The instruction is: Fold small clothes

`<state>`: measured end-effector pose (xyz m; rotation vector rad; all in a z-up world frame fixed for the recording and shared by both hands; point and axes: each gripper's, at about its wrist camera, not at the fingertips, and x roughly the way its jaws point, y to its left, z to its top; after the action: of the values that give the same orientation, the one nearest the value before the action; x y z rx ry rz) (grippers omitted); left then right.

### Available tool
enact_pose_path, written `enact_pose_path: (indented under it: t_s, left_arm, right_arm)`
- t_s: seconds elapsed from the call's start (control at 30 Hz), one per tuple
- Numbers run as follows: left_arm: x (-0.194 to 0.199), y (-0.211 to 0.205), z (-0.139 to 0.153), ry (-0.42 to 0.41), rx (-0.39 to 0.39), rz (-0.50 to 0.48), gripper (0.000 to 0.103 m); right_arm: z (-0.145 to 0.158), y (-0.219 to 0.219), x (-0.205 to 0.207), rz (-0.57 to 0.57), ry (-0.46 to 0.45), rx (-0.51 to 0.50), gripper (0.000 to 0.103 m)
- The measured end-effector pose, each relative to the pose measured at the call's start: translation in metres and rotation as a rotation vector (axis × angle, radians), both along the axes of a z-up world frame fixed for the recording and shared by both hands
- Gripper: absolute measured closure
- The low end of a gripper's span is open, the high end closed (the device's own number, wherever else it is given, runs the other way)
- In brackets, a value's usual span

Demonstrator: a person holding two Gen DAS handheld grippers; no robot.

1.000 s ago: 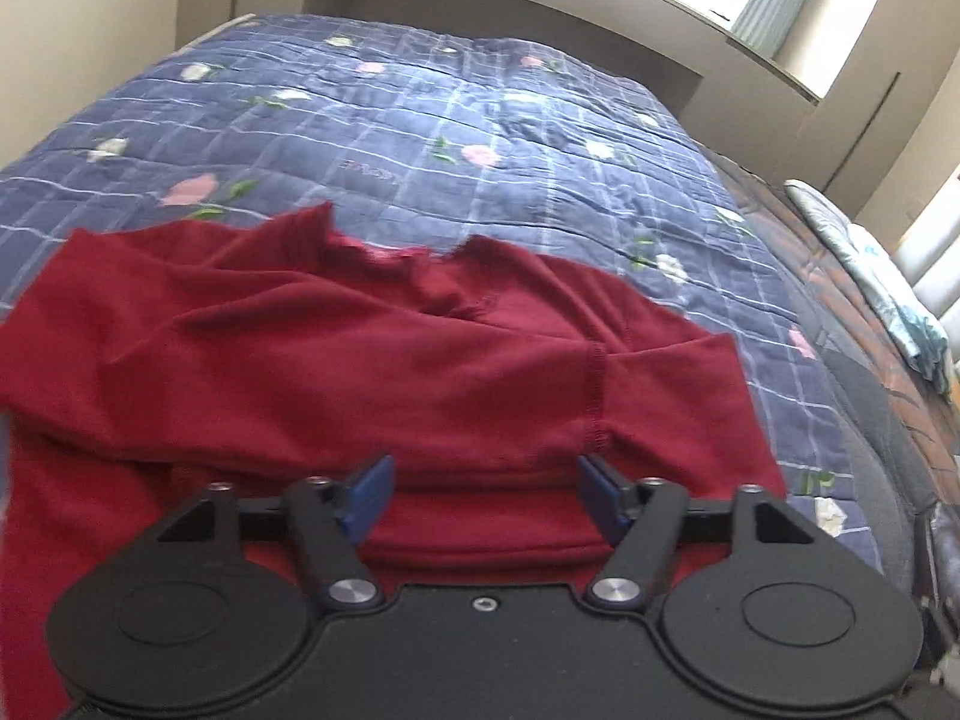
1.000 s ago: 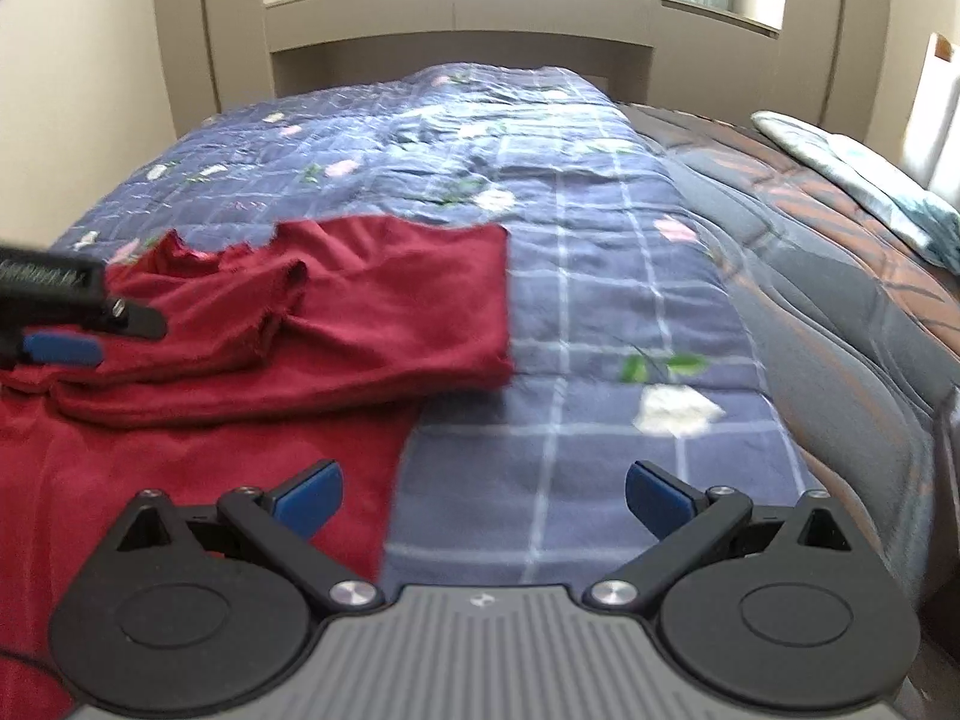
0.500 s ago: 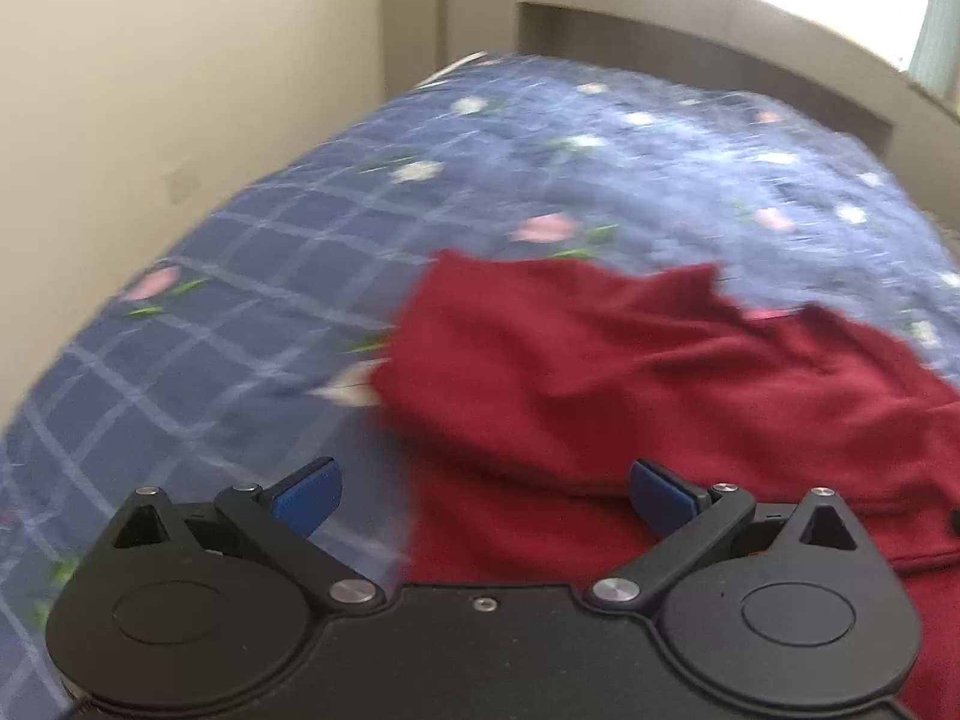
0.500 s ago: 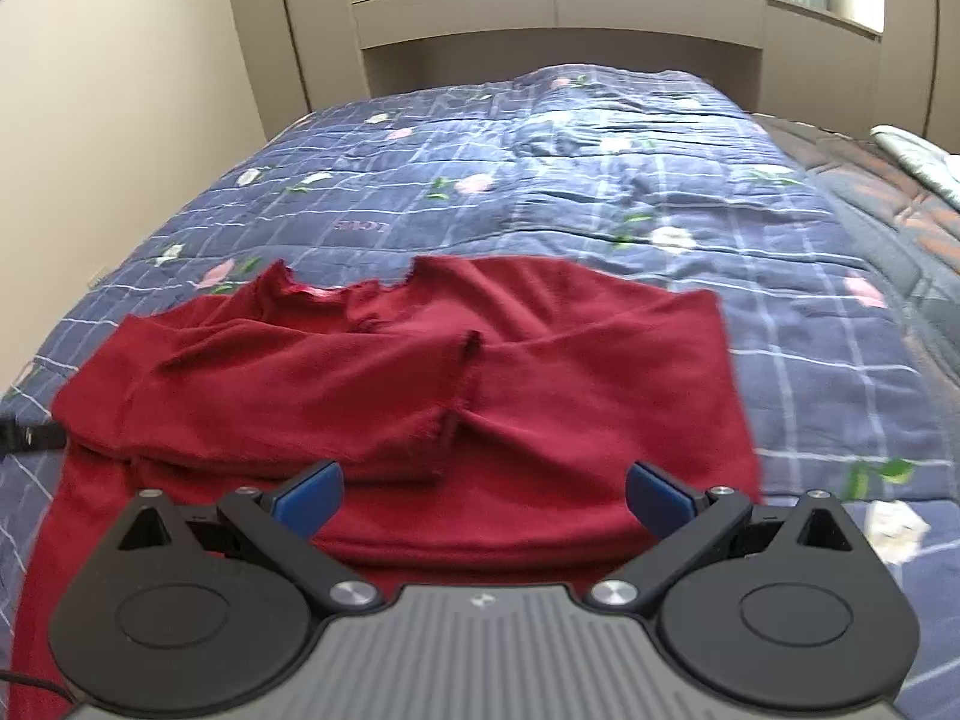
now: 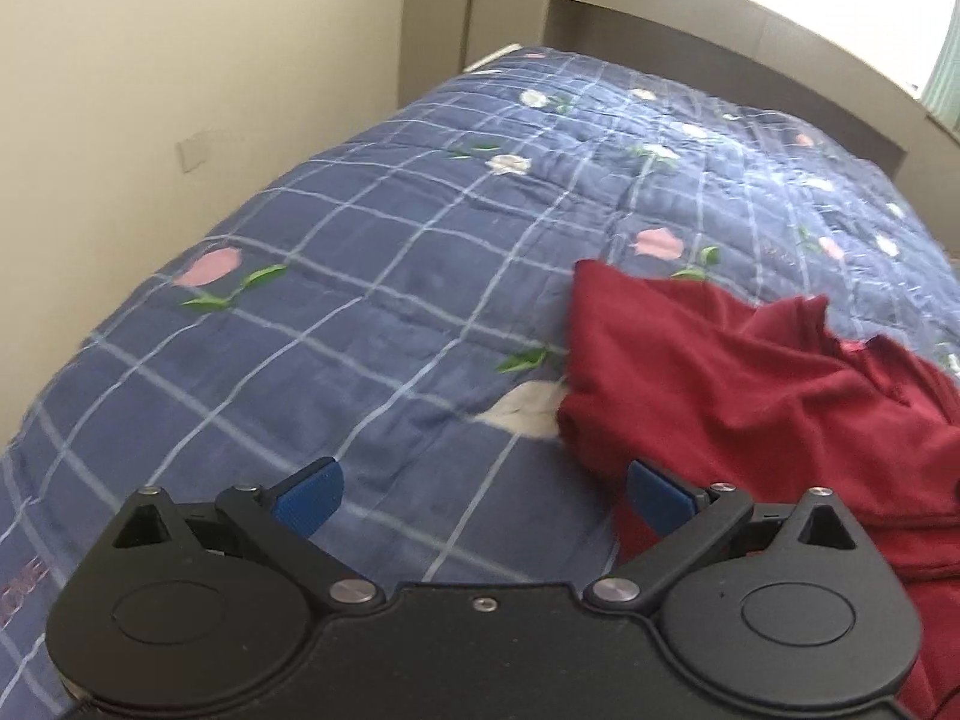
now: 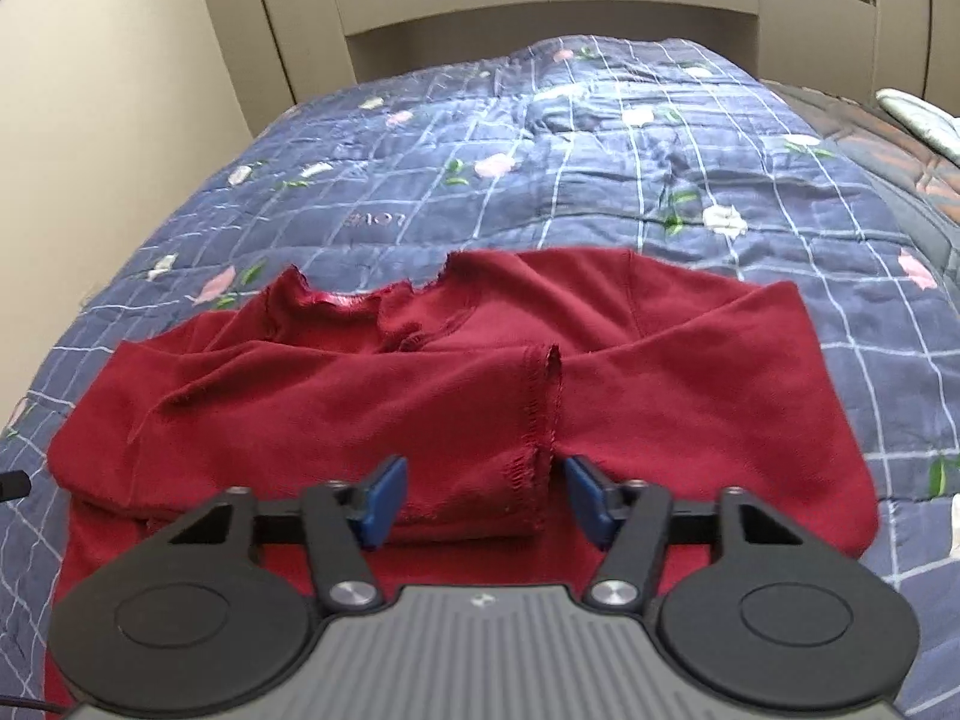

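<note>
Item: red top (image 6: 456, 396), small long-sleeved garment, lying flat on the bed (image 6: 600, 168) toward its near edge, neckline pointing to the headboard (image 6: 540, 12). Both sleeves are folded across the chest; their cuffs (image 6: 540, 420) meet near the middle. The long axis of the folded band runs left to right across the bed.

Right gripper (image 6: 477, 501): fingers partly open, holding nothing. The blue pads (image 6: 384, 498) straddle the near edge of the folded sleeves just at the cuffs, close above the cloth; contact cannot be told. This is the nearer hand to the garment's centre.

Left gripper (image 5: 480, 492): fingers wide open, empty, over the bed's left side. Its right pad (image 5: 657, 495) sits over the garment's left edge; its left pad is over bare quilt. The folded left shoulder (image 5: 630, 360) lies ahead and to the right of it.

Judgement: the next fold likely takes the hem, which is below the right wrist view, up toward the neckline, so each hand needs a grip at one end of that left-right axis.

Surroundings: blue checked floral quilt (image 5: 360, 300), wall (image 5: 180, 90) along the bed's left edge, a pale folded cloth (image 6: 918, 114) at the far right. Nothing stands between fingers and garment.
</note>
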<state>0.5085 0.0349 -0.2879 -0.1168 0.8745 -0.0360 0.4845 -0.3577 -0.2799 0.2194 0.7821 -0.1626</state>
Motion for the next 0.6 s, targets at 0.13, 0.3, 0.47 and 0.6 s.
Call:
enact_pose_path:
  t_s: [0.13,0.3,0.47,0.6]
  left_arm:
    - [0.017,-0.002,-0.003,-0.001,-0.065,-0.049,0.01]
    - [0.038,-0.008,-0.006,-0.01,-0.104,-0.108,0.02]
    - [0.062,-0.018,-0.018,0.095,-0.118,-0.165,0.069]
    - [0.065,-0.019,-0.017,0.126,-0.14,-0.167,0.091]
  right_arm:
    - [-0.006,0.006,0.004,-0.046,0.02,-0.014,0.065]
    - [-0.003,0.007,-0.004,-0.081,0.004,-0.009,0.085]
    - [0.008,0.014,-0.013,-0.064,-0.009,-0.029,0.089]
    - [0.016,0.018,-0.02,-0.068,-0.008,-0.009,0.09]
